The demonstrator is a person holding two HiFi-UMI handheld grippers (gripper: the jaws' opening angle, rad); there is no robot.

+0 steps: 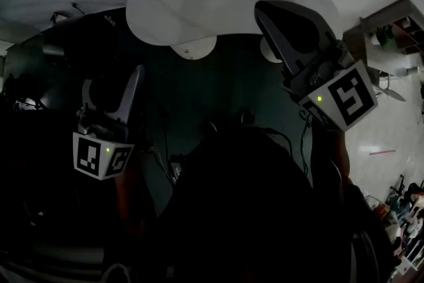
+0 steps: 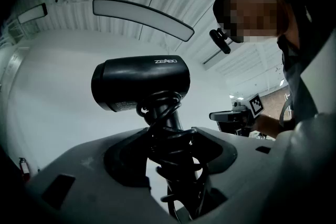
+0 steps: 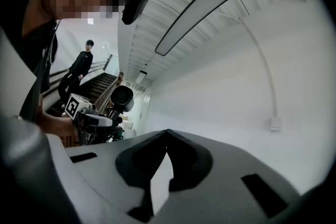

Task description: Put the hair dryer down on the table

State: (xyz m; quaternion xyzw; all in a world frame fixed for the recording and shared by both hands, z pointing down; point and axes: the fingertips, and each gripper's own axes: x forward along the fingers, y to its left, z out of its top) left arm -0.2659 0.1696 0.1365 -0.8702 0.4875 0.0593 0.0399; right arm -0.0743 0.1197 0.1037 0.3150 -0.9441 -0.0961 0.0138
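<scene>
My left gripper [image 2: 168, 140] has its jaws spread wide and clamped on the cord-wrapped handle of the hair dryer [image 2: 140, 81], held upright in the air. My right gripper [image 3: 167, 135] is closed and empty. The round white desk [image 1: 159, 10] lies beyond the hair dryer, so setting down and release remain.

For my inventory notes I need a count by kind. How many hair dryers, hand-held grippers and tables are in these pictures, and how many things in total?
Black plastic hair dryer: 1
Grey hand-held grippers with marker cubes, left gripper and right gripper: 2
Round white table: 1
Total: 4
</scene>
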